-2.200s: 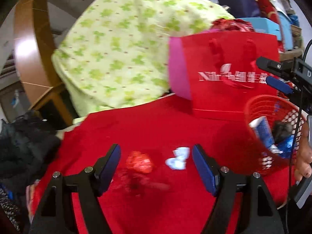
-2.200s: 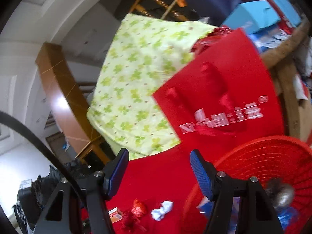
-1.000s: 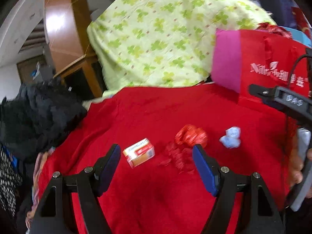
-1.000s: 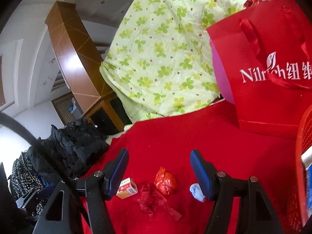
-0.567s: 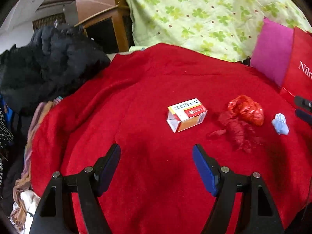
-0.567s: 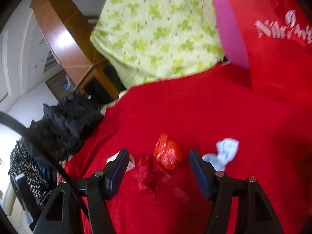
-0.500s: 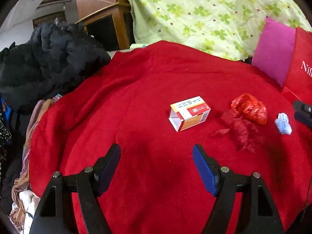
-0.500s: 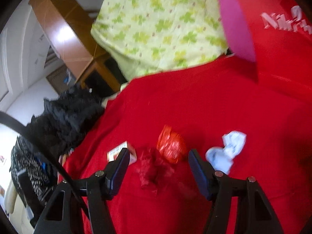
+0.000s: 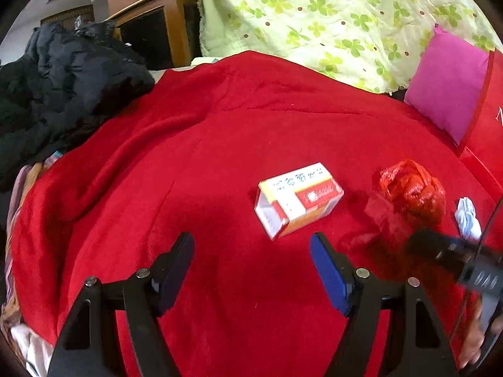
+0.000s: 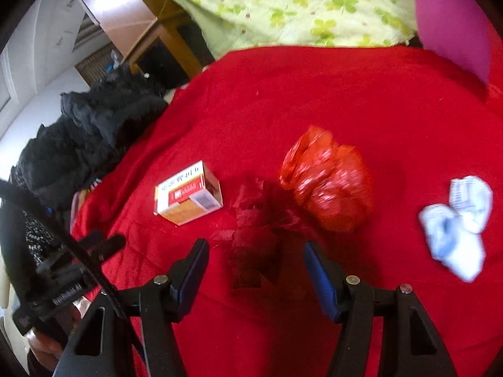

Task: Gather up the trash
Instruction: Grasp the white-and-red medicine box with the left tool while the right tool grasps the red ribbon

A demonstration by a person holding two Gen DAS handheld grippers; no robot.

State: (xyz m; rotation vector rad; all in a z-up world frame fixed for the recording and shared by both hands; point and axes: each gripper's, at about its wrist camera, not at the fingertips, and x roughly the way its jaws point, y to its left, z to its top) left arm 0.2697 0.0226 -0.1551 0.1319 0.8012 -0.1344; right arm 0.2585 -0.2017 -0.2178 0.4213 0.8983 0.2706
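Note:
Loose trash lies on a red blanket (image 9: 220, 144). A small white, red and orange carton (image 9: 298, 199) (image 10: 187, 193) rests just beyond my left gripper (image 9: 251, 246), which is open and empty. To its right are a crumpled dark red wrapper (image 10: 254, 216) (image 9: 374, 220), a shiny red plastic wad (image 10: 327, 185) (image 9: 411, 188) and a crumpled white paper (image 10: 456, 223) (image 9: 467, 216). My right gripper (image 10: 256, 253) hovers over the dark red wrapper, its jaws closing but apart from it, nothing pressed between them.
A black jacket pile (image 9: 63, 78) lies off the blanket's left edge. A green clover-print quilt (image 9: 330, 15) hangs behind. A pink-sided red gift bag (image 9: 452, 84) stands at the back right. The right gripper's body (image 9: 456, 257) crosses the left wrist view at lower right.
Both grippers moved left and down toward the blanket, so the trash looks larger and nearer. The red basket and bag front slid out of view. The right jaws narrowed slightly.

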